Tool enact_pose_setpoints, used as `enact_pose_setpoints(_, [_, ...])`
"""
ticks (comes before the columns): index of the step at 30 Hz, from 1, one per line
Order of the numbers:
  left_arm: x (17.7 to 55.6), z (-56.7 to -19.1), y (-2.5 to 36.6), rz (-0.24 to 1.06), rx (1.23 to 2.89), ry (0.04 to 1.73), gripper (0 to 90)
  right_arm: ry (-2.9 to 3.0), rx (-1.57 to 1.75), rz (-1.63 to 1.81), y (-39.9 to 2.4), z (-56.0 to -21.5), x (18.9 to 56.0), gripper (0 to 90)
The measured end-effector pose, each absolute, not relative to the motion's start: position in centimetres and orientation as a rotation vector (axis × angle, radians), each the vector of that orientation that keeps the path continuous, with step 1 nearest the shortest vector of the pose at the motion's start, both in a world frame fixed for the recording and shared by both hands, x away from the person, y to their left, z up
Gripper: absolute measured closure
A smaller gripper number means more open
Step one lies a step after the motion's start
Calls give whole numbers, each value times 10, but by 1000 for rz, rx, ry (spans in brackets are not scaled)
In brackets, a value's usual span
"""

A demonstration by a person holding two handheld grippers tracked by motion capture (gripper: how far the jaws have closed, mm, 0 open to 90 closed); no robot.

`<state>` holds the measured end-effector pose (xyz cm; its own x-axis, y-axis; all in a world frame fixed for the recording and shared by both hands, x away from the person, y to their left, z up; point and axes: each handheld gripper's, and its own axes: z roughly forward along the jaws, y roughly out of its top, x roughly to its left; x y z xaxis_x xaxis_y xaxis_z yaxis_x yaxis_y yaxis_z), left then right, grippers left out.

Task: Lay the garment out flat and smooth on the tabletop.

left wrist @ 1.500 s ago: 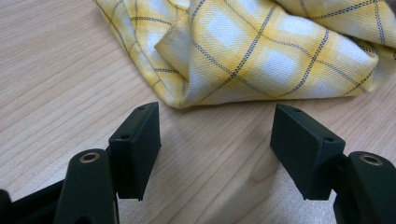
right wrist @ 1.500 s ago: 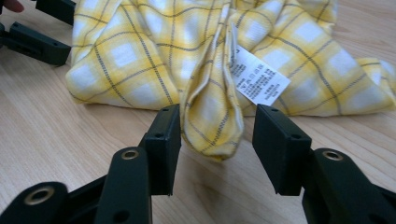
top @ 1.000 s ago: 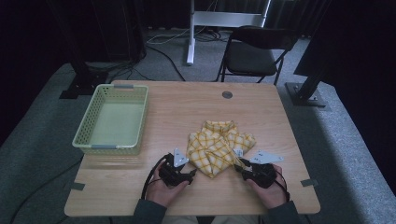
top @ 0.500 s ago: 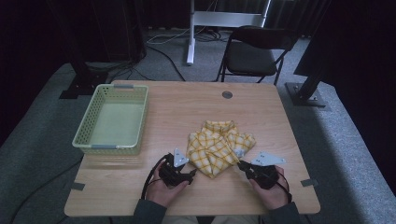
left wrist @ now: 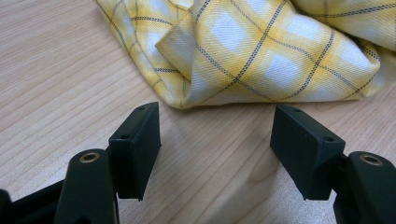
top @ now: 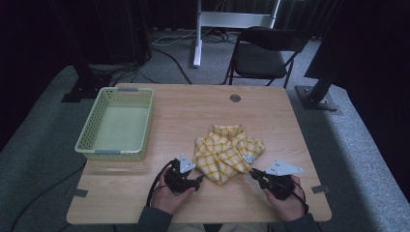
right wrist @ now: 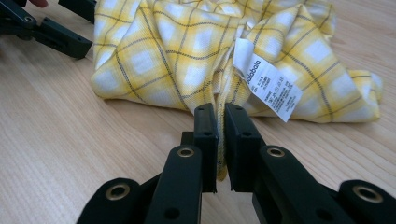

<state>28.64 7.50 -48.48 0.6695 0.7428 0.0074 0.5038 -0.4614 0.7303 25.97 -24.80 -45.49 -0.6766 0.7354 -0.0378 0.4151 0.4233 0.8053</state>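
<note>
A crumpled yellow plaid cloth (top: pixel 227 154) lies on the wooden table (top: pixel 193 111), toward the near edge. In the right gripper view my right gripper (right wrist: pixel 220 116) is shut on a fold at the near edge of the cloth (right wrist: pixel 163 56), beside its white care label (right wrist: pixel 273 86). From above, the right gripper (top: pixel 252 173) touches the cloth's lower right edge. My left gripper (top: pixel 198 180) rests at the cloth's lower left. Its jaws stand wide open in the left gripper view (left wrist: pixel 217 135), with bare wood between them and the cloth (left wrist: pixel 261 56) just ahead, untouched.
A pale green mesh basket (top: pixel 116 151) stands empty on the table's left side. A round cable hole (top: pixel 235 98) sits near the far edge. Behind the table are a folding chair (top: pixel 263 55) and a white stand; cables trail on the grey carpet.
</note>
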Motion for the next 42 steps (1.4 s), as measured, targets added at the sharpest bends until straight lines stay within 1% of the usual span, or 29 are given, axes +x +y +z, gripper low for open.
enact_pose_setpoints(26, [287, -485, 75, 423, 2160, 957, 341, 2264, 1016, 1185, -275, -443, 244, 832])
enact_pose_setpoints(42, [286, -485, 75, 424, 2161, 957, 341, 2247, 1055, 1215, -296, -445, 235, 832])
